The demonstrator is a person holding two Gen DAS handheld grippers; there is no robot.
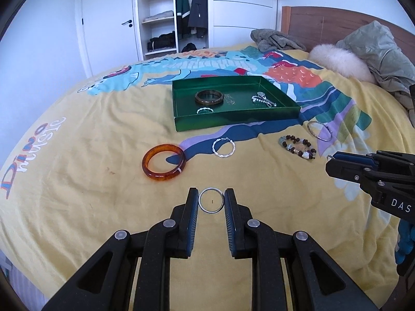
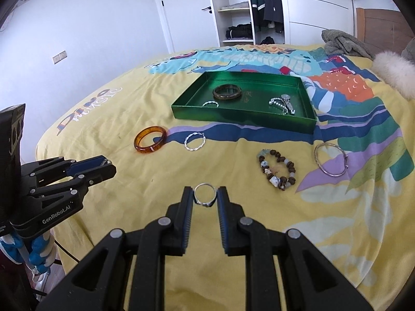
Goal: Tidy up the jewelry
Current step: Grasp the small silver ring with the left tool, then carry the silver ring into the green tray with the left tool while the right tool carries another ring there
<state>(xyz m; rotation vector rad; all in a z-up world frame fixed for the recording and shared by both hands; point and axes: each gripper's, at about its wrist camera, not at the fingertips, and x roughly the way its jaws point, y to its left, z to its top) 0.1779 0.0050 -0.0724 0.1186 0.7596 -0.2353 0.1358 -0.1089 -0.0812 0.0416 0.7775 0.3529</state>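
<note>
The green tray's near wall half-hides a twisted silver bangle. Each tool pinches a ring: left tool a plain silver ring, right tool a thin silver ring.

The green tray's near wall is hiding part of a twisted silver hoop inside it; faint gold lettering beside the hoop is possibly too small to read.

At lower centre, the left gripper pinches a thin silver ring. A shallow green cardboard tray lies above on the yellow printed bedspread. An amber plastic bangle lies left of centre.
</note>
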